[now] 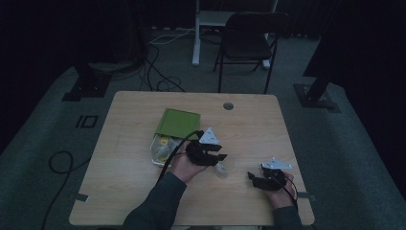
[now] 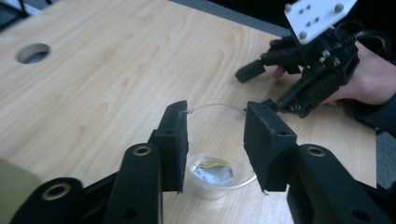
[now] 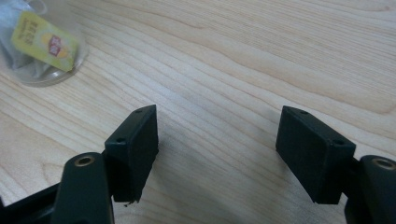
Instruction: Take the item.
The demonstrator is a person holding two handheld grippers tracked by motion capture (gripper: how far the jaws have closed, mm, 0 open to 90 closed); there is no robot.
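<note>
Two claws work over the wooden table [image 1: 134,177]. At the left lies a green box [image 1: 178,122], its lid tilted over a clear tray of packets [image 1: 160,148]. Next, the left claw [image 2: 215,140] stands parted around a clear plastic cup [image 2: 215,175] holding a yellow-labelled tea bag [image 2: 212,170]; its pads do not press the cup's rim. Farther right, well apart, the right claw [image 3: 217,149] hangs wide open over bare table, gripping nothing.
</note>
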